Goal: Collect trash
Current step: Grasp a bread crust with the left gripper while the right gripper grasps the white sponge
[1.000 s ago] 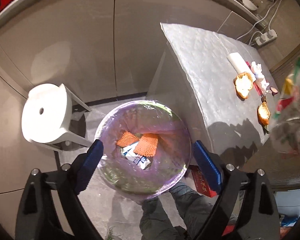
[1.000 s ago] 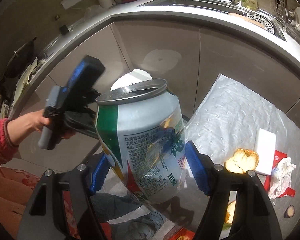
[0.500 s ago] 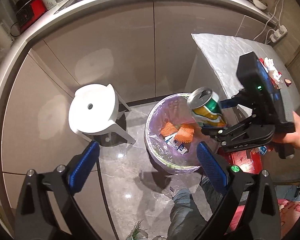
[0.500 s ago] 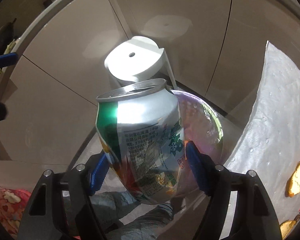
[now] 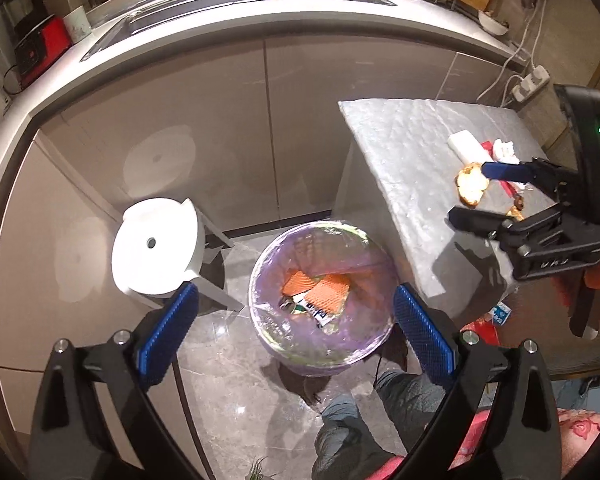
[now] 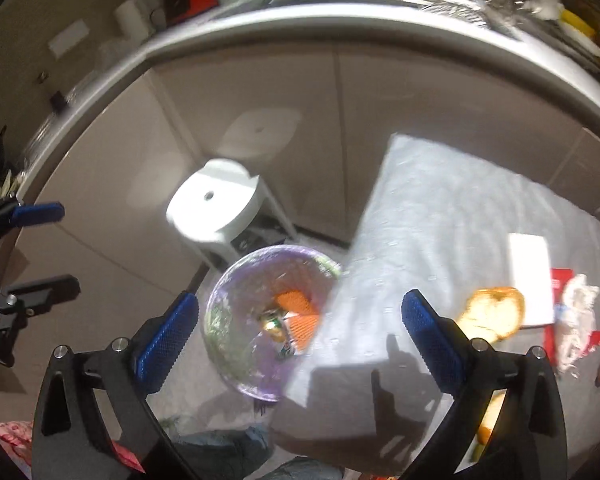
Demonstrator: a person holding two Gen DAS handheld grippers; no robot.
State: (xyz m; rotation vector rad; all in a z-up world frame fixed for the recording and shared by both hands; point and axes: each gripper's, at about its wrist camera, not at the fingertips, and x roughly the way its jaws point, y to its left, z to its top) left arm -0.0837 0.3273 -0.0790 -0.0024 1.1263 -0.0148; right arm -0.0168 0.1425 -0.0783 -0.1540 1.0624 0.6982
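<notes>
A kitchen corner, seen from above. The right hand-held gripper (image 6: 300, 336) has just been opening its jaws and now stands fully wide with nothing between them — the drink can (image 6: 274, 322) lies down in the purple-lined trash bin (image 5: 320, 344) on the floor, among orange netting (image 5: 318, 290) and a small carton. The drop looks done. The left hand-held gripper (image 5: 296, 330) hovers above the bin, jaws wide and empty too.

The next move, I judge, calls for swinging over to the bench (image 6: 440, 208) just beside the bin, where more rubbish waits: a bread piece (image 6: 494, 312), a white block (image 6: 530, 276), a crumpled wrapper (image 6: 578, 320) on red packaging. These lie ahead and to the right of the right hand-held gripper, well apart from its pads — it would need to reach over and close on one.
</notes>
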